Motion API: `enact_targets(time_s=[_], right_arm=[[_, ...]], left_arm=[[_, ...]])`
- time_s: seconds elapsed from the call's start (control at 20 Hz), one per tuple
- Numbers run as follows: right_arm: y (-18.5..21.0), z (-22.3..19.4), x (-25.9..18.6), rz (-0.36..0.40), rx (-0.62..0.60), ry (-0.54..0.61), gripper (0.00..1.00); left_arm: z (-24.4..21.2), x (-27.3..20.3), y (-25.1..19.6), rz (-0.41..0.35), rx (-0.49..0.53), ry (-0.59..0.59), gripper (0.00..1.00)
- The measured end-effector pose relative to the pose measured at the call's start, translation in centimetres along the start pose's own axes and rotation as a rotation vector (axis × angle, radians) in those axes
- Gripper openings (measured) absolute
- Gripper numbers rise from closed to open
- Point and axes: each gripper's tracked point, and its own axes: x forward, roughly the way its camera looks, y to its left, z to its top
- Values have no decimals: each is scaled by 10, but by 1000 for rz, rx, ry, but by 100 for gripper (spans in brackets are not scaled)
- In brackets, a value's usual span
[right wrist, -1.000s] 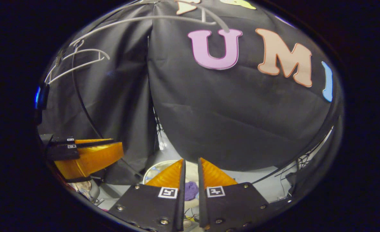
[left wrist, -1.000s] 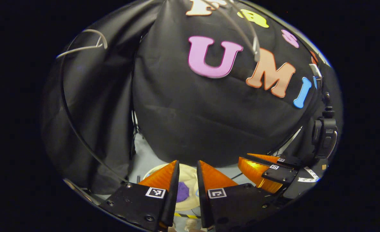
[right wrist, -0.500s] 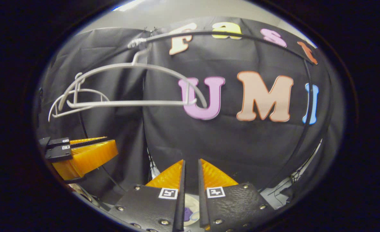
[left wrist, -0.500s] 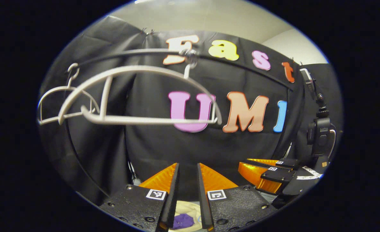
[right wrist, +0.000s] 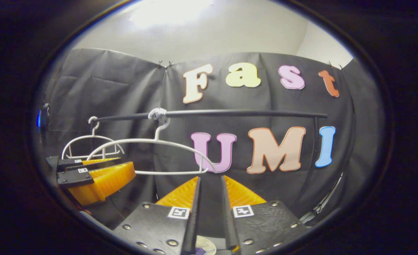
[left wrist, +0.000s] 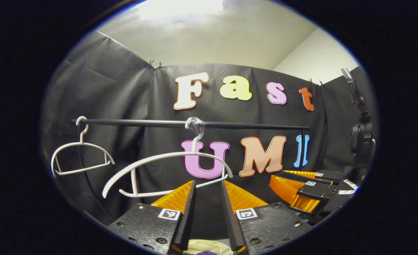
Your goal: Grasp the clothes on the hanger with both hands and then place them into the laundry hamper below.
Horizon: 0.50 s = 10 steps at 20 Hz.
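Clothes, a purple bundle (left wrist: 209,252), now lie in the pale laundry hamper (left wrist: 202,244) far below us, a sliver between our fingers. In 1 second both views tilted up from the hamper to the rail (left wrist: 195,123), so we judge the drop done. The near hanger (left wrist: 166,170) and the other hanger (left wrist: 79,157) are bare. Our left gripper (left wrist: 208,186) and right gripper (right wrist: 210,182) hold nothing, their jaws a narrow gap apart, well above the hamper.
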Motion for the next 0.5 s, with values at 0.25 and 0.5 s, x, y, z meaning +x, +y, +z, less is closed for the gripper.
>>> enact_targets(time_s=[0.25,0.5], right_arm=[[-7,16,-16,-23,20,-40,63],[-22,22,-16,-49,27,-53,100]], left_arm=[[8,-7,0,16,-4,-17,86],[13,-8,-4,14,10,-24,92]])
